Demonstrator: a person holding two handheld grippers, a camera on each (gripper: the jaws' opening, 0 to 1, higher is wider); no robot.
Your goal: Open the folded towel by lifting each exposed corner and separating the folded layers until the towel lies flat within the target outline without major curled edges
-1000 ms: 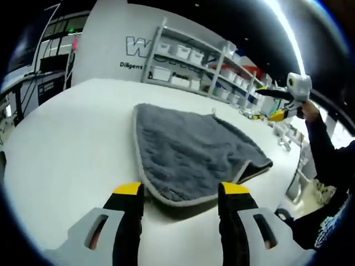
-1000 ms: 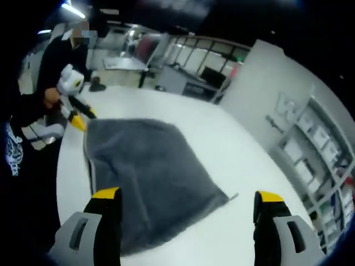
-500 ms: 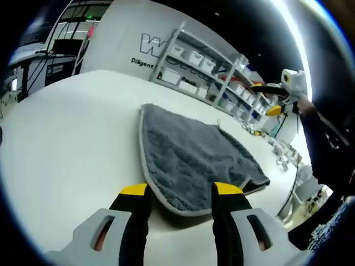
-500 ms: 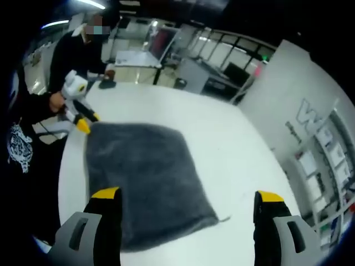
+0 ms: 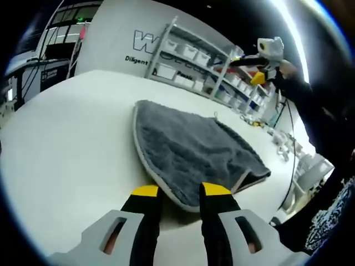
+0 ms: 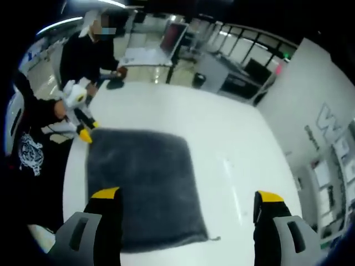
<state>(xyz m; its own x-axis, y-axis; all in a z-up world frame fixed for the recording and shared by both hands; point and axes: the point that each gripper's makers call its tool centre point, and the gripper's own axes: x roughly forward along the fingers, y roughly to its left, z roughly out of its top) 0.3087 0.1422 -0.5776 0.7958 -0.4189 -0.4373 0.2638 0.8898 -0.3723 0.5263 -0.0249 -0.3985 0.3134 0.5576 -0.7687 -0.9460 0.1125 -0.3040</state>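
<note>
The left gripper point(image 5: 181, 191) sits low over the near rounded corner of the towel point(image 5: 188, 147), its yellow-tipped jaws narrowed to a small gap with the pale hem just ahead of them; they straddle the corner without pinching it, as far as the left gripper view shows; the right gripper point(image 6: 188, 197) has its jaws spread wide and hangs well above the towel, holding nothing; in the left gripper view that same tool appears high and far beyond the towel's far side.

The towel, grey and plush, lies folded on the white table point(image 5: 66, 138), with the doubled layers showing as a dark slit along its edge on the person's side; a small loop tag sticks out at its far corner; no target outline can be made out around it. Beyond the towel's far edge stand shelves point(image 5: 188, 61) of bins against a white wall; in the right gripper view a person point(image 6: 89, 52) stands past the towel, at the table's far side.

The likely risk is a grab that takes both layers at the corner, so the whole towel drags across the table instead of opening; a shallow bite on the hem could also slip and leave the edge curled; with one tool so high, nothing pins the lower layer.
</note>
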